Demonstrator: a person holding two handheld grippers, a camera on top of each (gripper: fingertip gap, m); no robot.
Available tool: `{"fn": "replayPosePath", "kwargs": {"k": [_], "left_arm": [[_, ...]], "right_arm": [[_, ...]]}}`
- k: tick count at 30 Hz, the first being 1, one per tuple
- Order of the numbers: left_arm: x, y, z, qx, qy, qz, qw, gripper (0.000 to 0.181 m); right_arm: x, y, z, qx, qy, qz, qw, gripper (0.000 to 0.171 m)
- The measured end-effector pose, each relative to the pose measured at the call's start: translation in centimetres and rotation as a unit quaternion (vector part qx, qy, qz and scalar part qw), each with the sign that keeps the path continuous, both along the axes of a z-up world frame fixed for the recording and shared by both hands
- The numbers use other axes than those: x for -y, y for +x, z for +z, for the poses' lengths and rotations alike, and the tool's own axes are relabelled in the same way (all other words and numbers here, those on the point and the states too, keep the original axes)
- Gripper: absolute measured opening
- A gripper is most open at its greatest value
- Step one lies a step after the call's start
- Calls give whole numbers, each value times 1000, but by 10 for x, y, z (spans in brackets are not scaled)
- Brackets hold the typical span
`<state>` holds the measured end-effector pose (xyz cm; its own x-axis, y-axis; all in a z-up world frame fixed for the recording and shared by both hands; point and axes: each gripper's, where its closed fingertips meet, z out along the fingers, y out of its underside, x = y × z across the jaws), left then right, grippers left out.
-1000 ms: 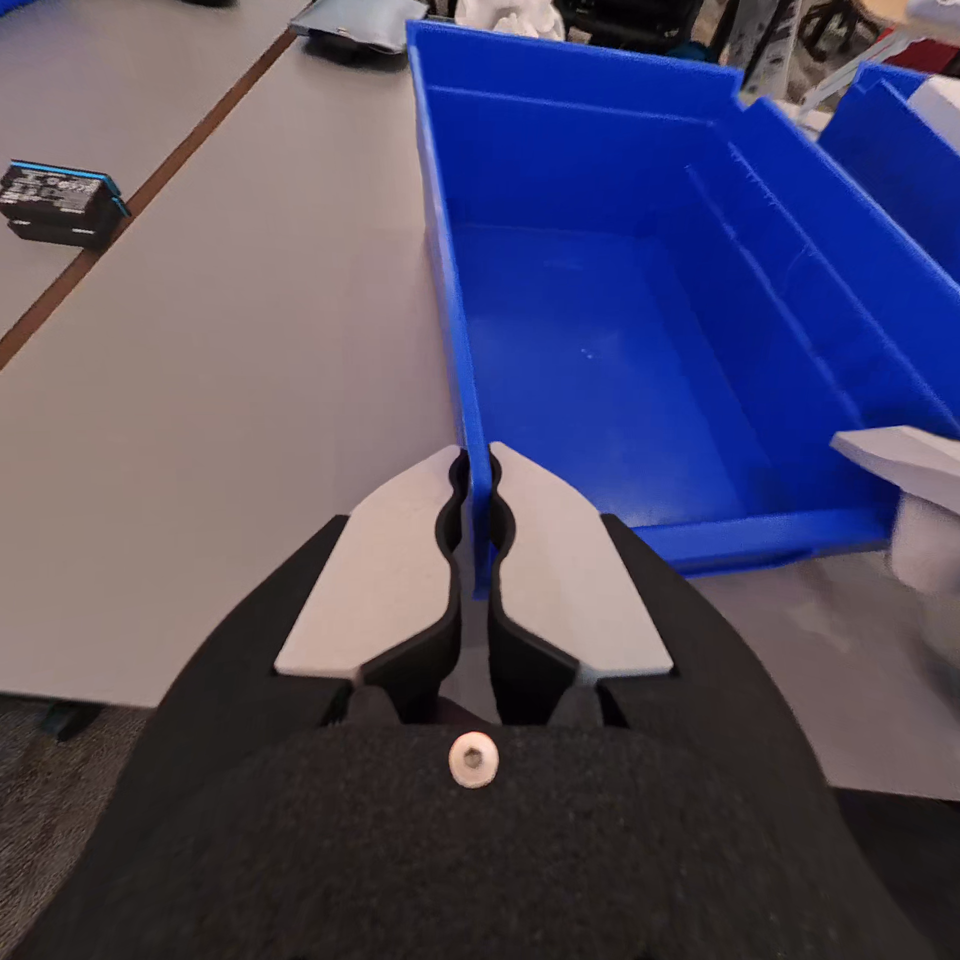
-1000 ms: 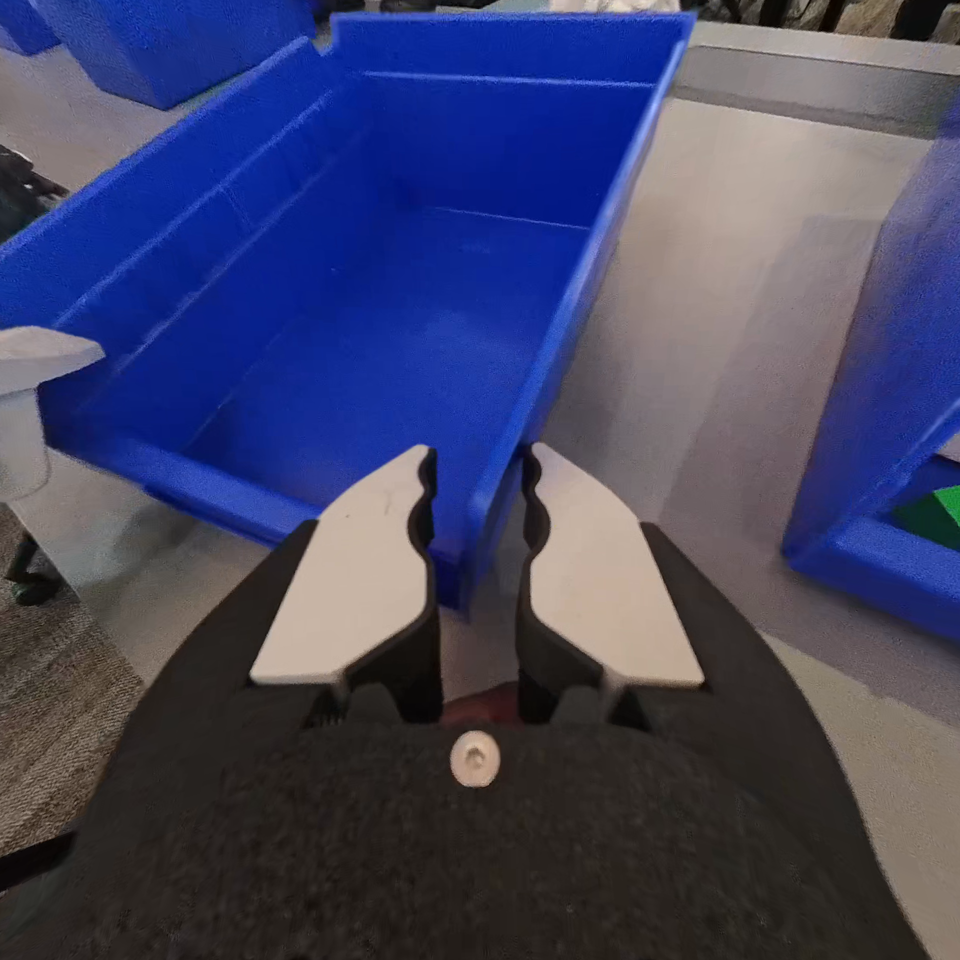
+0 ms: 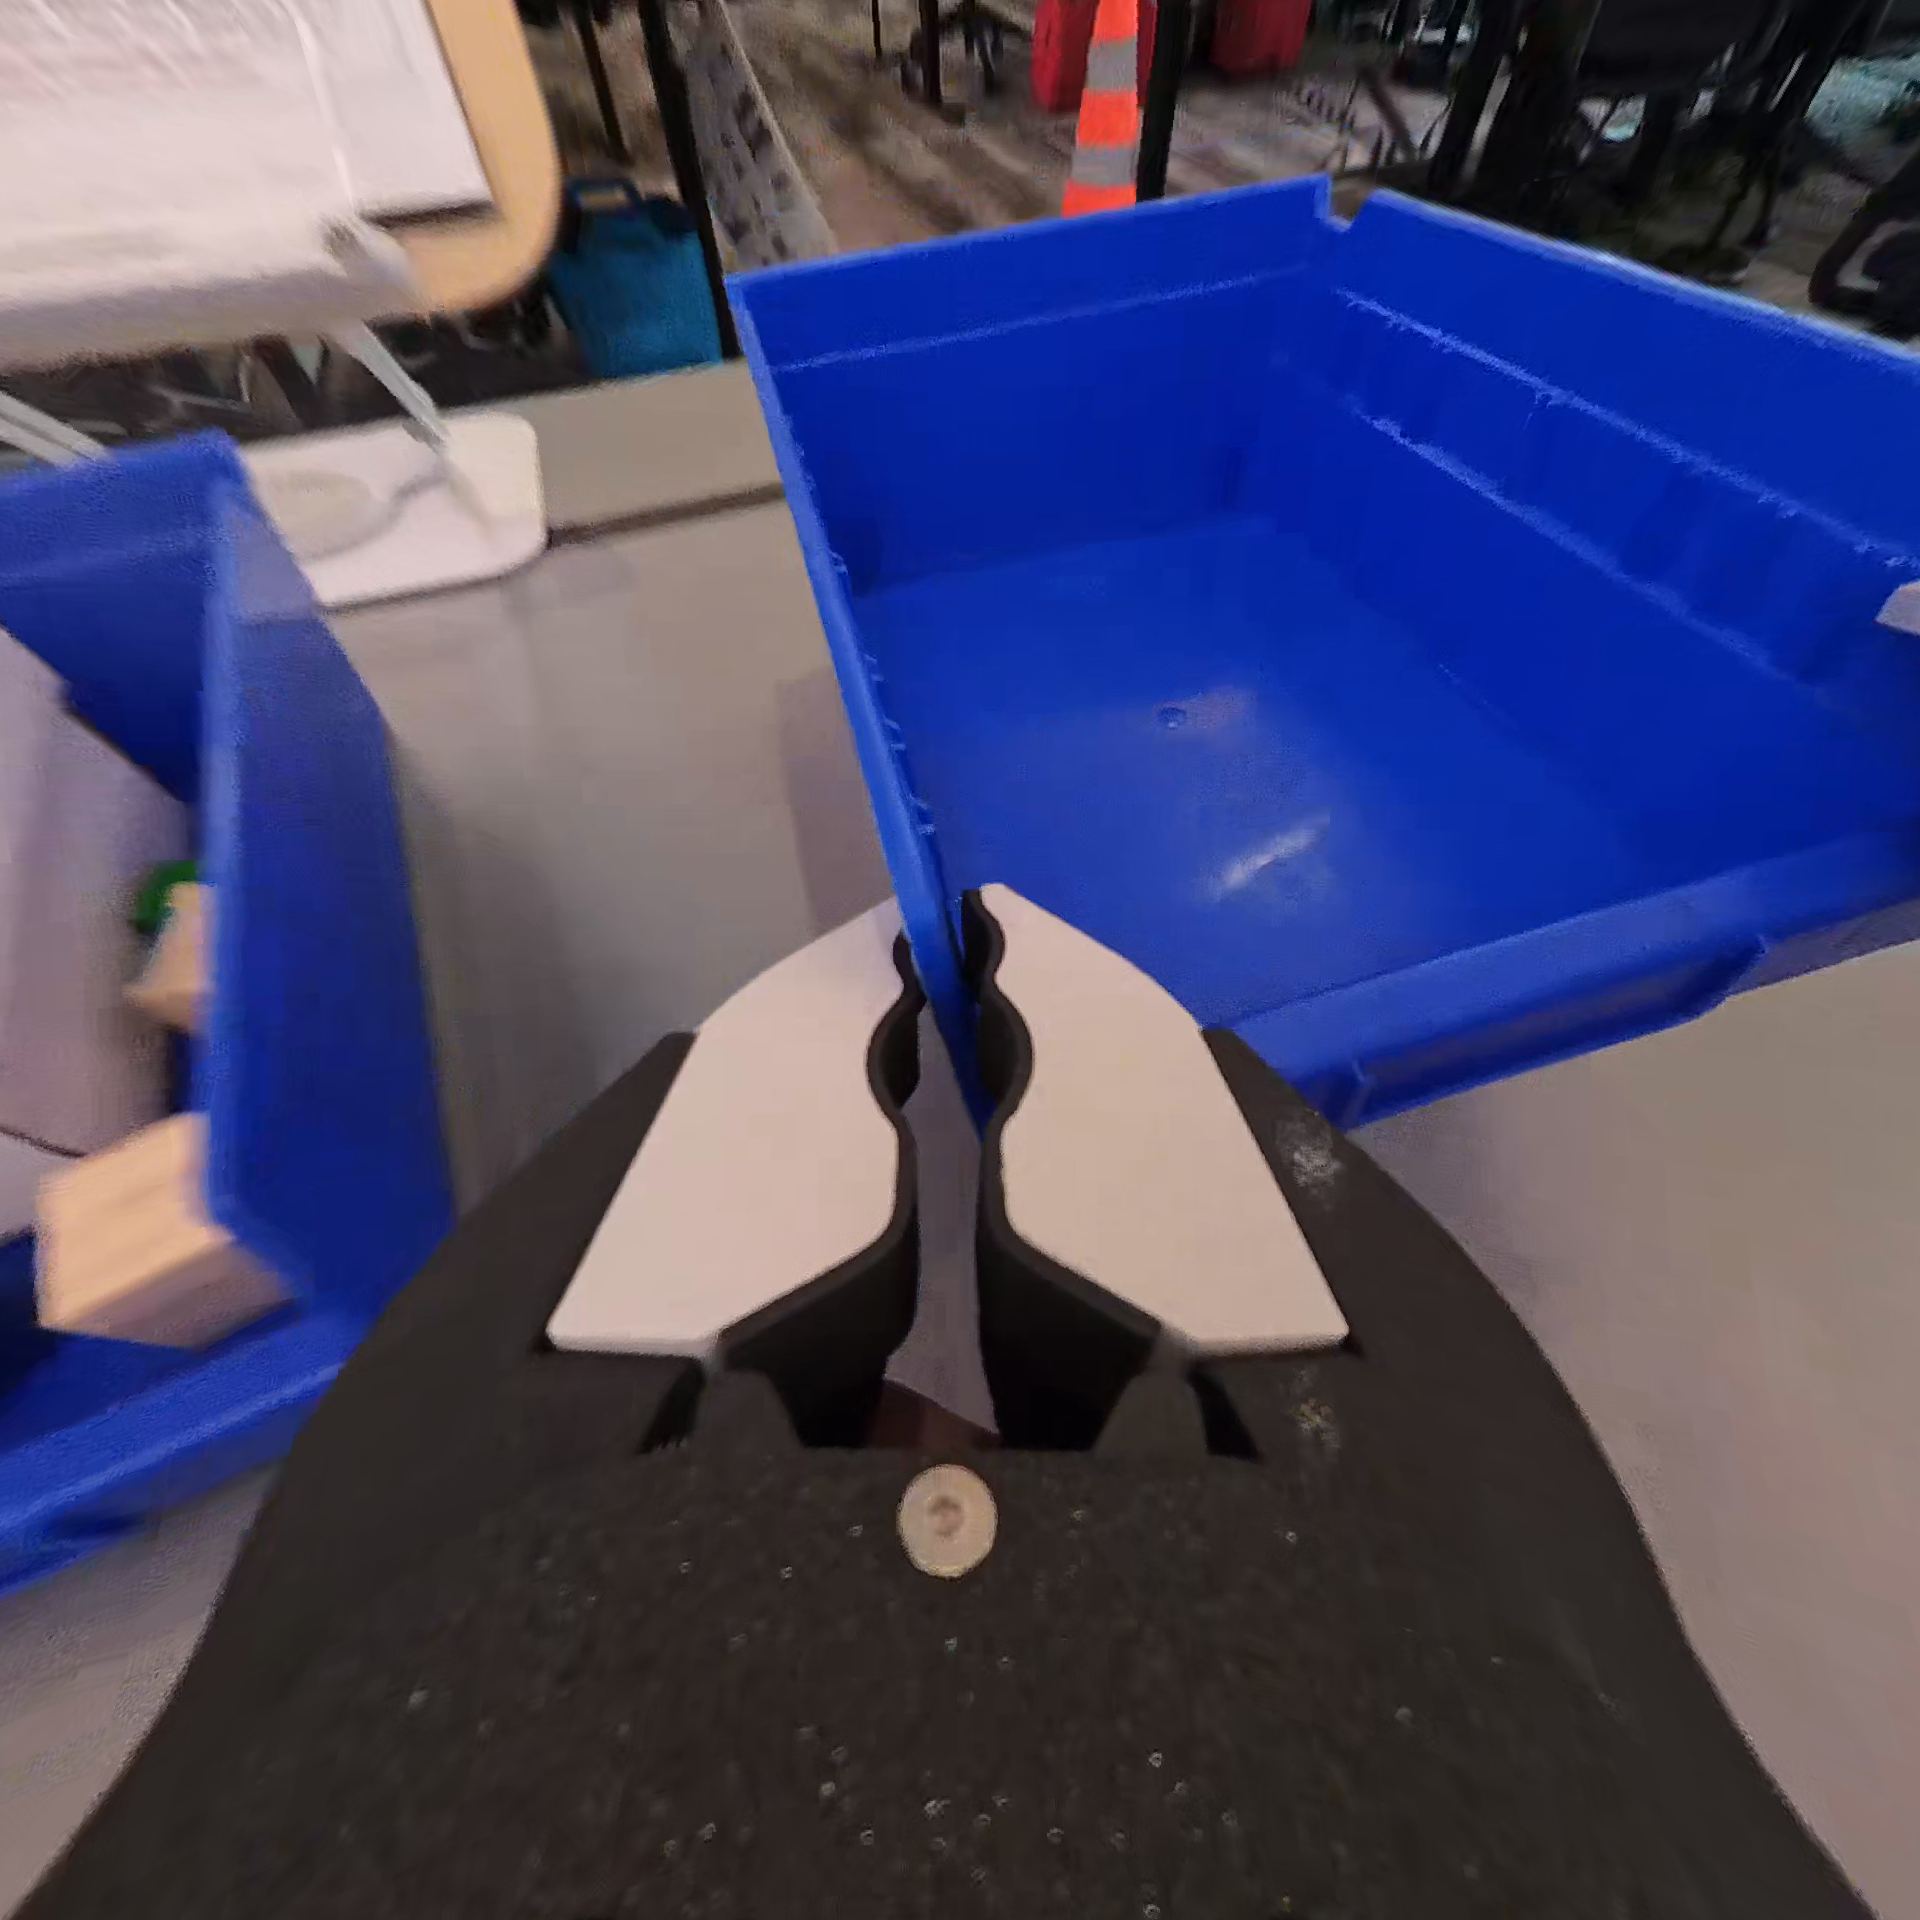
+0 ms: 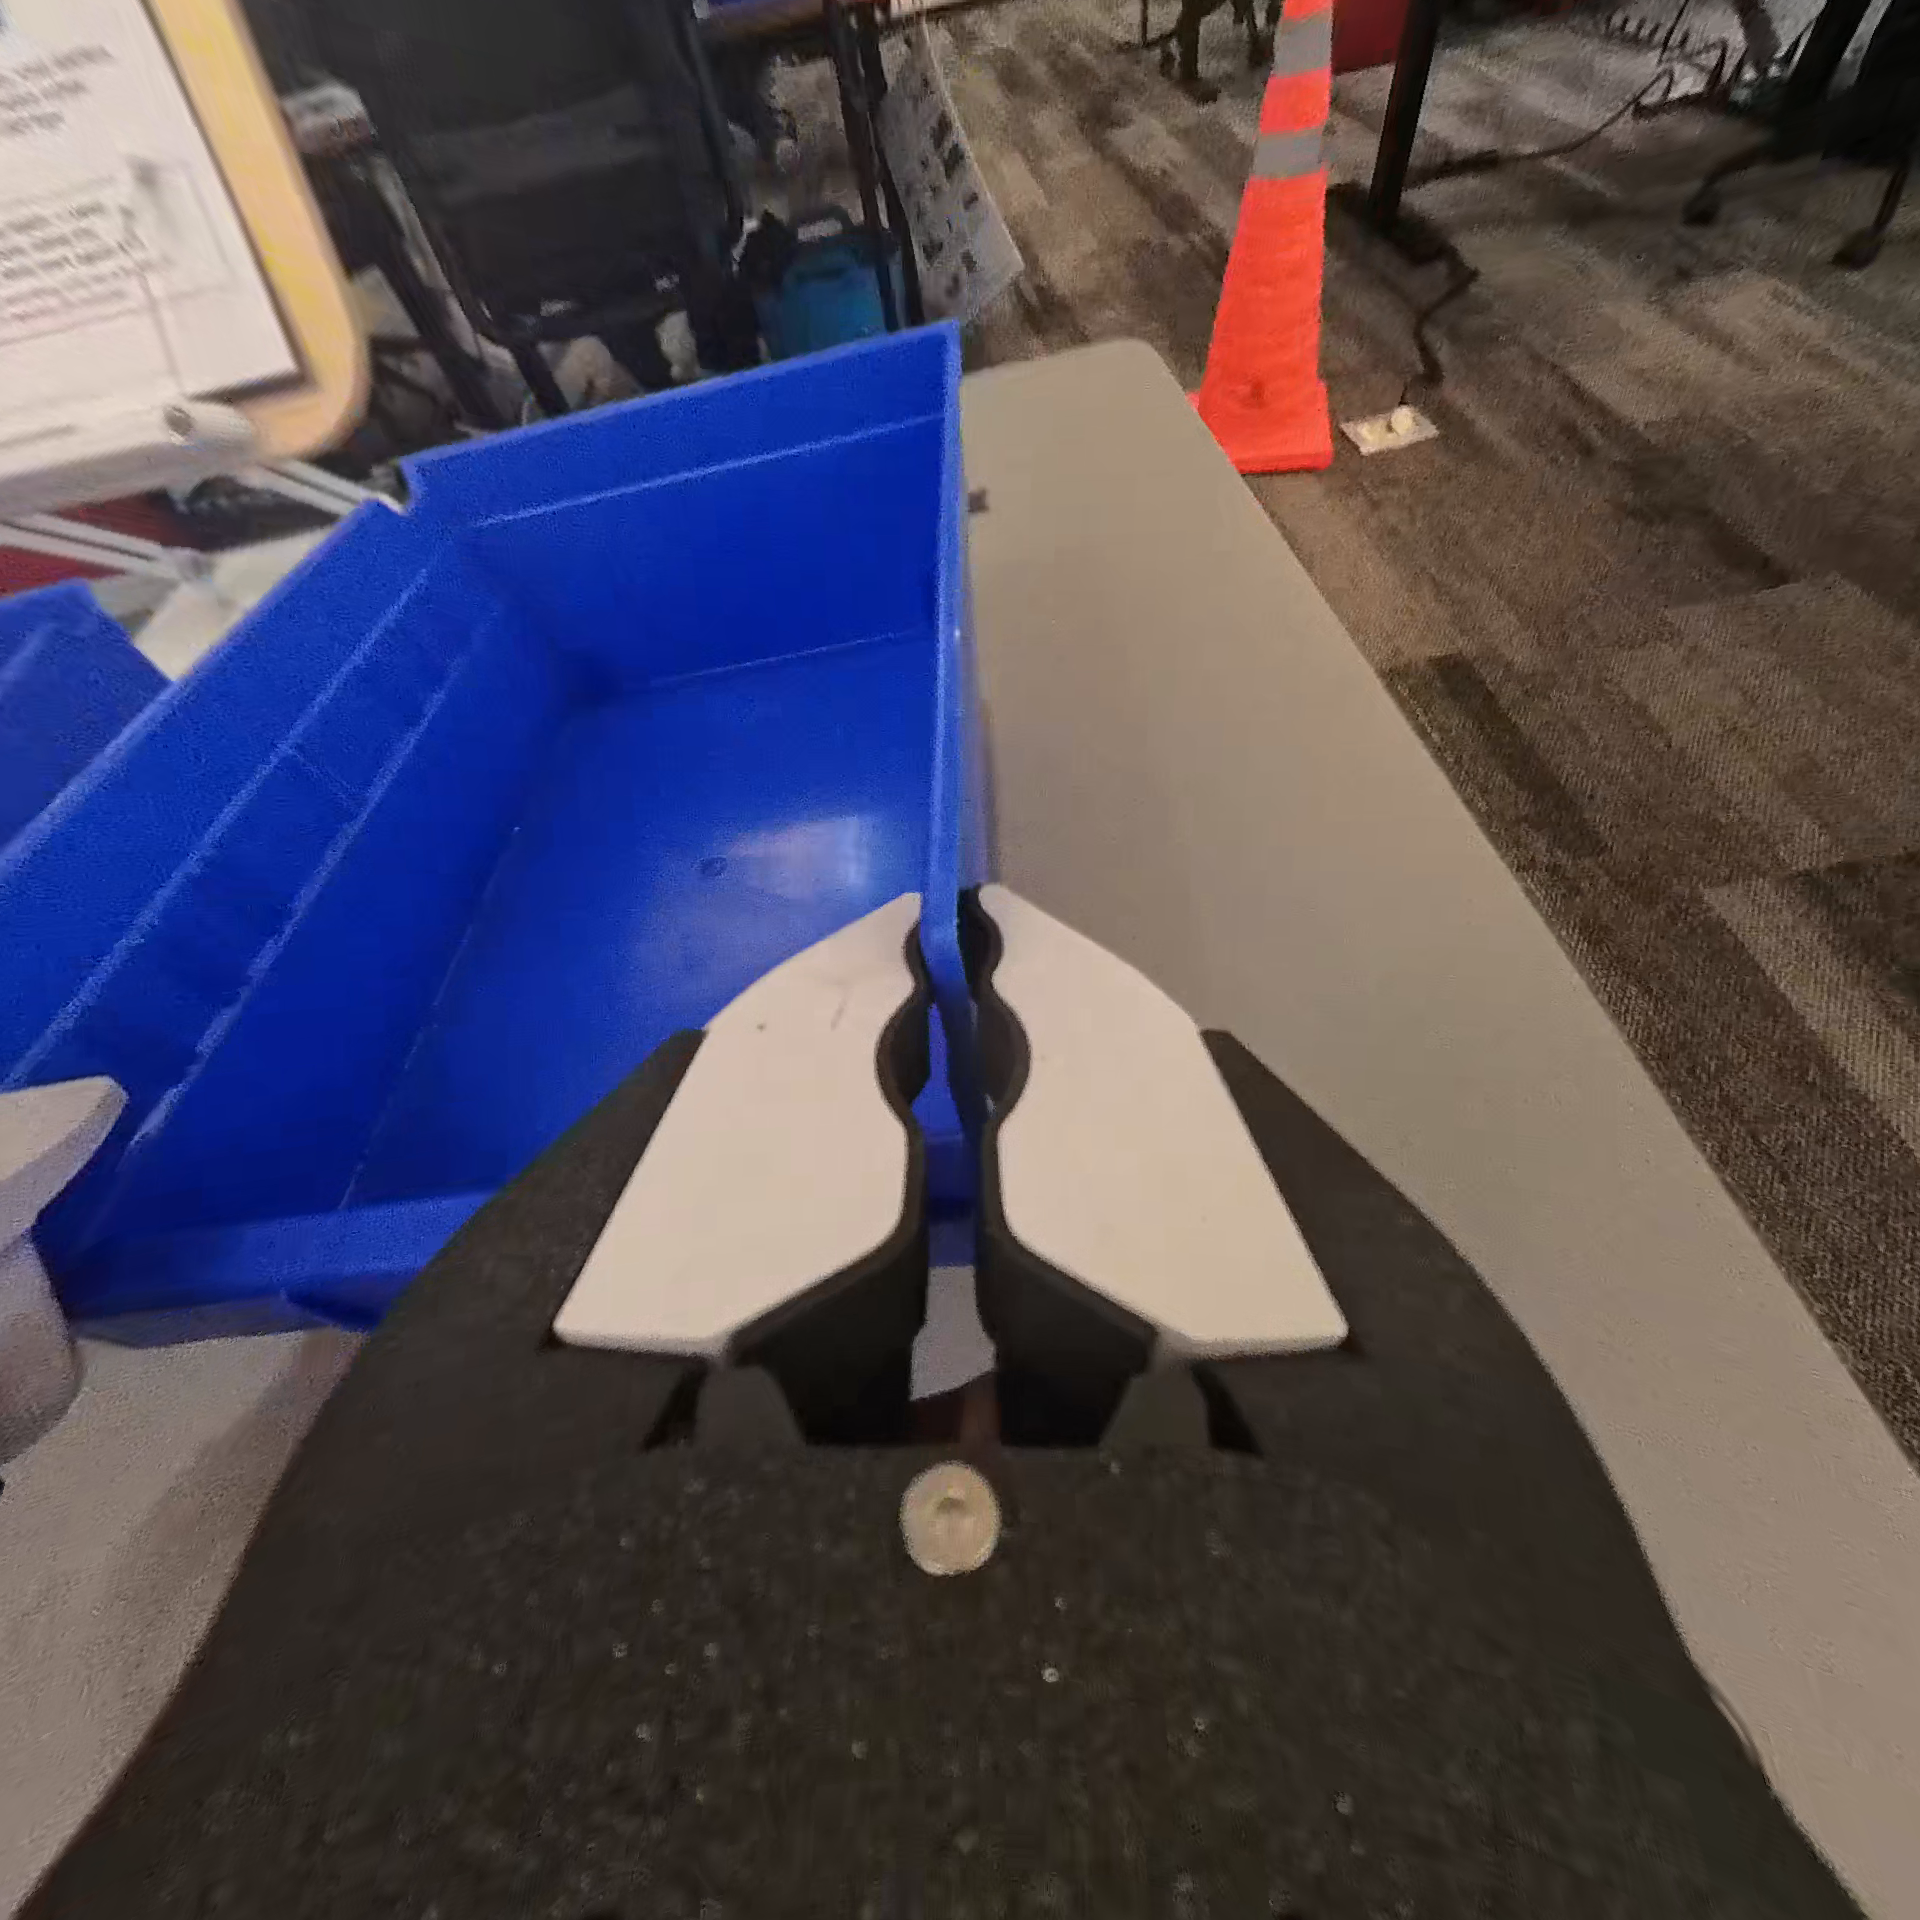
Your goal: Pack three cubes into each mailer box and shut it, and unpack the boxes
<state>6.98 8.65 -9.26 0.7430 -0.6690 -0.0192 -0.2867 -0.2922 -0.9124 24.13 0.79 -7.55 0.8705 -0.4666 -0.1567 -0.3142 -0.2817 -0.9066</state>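
Pale wooden cubes [image 3: 145, 1242], one green [image 3: 166, 894], blurred, lying inside second blue bin [image 3: 301, 935], left of empty bin [image 3: 1299, 436]

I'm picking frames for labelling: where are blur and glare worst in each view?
Left wrist view: the second bin and its wooden cubes are smeared, glare streaks the empty bin floor. Right wrist view: a paler sheen on that floor, the board behind is soft, the right tool sharp.

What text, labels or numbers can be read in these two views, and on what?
Nothing is legible.
White framed board, upper left of the right wrist view: printed lines, too blurred to read.
Hanging printed sheet: dark marks, too small to read.
Blue bin and orange cone: no writing visible.
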Motion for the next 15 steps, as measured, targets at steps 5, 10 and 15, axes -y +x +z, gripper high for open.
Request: {"fn": "replayPosePath", "kwargs": {"k": [5,10,15], "left_arm": [[11,33,-36,-30,7,-15,999,8],[41,41,-51,-38,-76,-102,991,26],[103,-14,-37,-58,-139,-265,952,47]], "right_arm": [[7,36,-48,-37,-29,-22,999,7],[24,55,-72,-49,-118,-49,991,38],[57,47,-46,-12,-188,-22,982,41]]}}
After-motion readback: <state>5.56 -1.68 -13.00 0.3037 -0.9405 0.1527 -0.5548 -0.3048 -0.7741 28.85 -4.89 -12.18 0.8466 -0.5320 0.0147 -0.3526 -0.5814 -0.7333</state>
